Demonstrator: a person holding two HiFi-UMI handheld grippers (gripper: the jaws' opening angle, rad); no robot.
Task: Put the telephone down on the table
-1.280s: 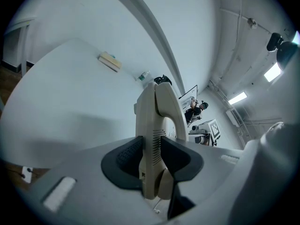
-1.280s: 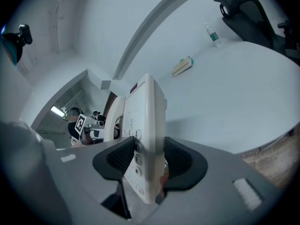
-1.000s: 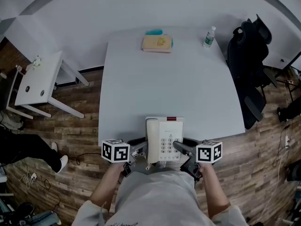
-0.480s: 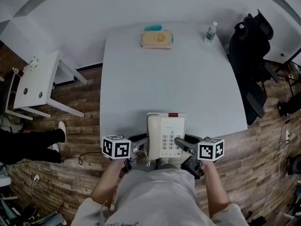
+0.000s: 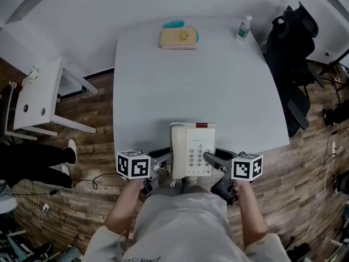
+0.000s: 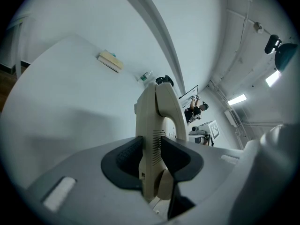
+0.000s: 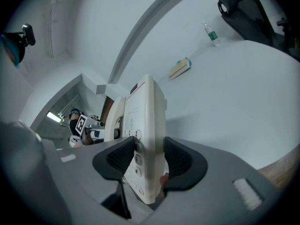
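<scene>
- Left gripper point(image 6: 150, 159): jaws clamped on the phone point(image 6: 157, 110) at its handset edge. This view shows the slotted side between the dark pads.
- Right gripper point(image 7: 149, 161): jaws shut on the phone's point(image 7: 146, 110) opposite edge, with the keypad face against one pad. Keys show here, not in the left gripper view.
- Head view: left gripper point(image 5: 165, 161) and right gripper point(image 5: 211, 160) flank the phone point(image 5: 192, 149), which lies keypad up with the handset on its left.
- The phone sits over the near edge of the table point(image 5: 191, 86), its lower end past the edge. Can't tell if it touches the top.
- Far side of the table: book point(image 5: 178, 38) and bottle point(image 5: 242, 29), well apart from the phone. Both gripper views catch them small.
- Head view only: dark chair point(image 5: 289, 48) at the table's right, small white table point(image 5: 35, 94) at the left, wood floor point(image 5: 311, 162).
</scene>
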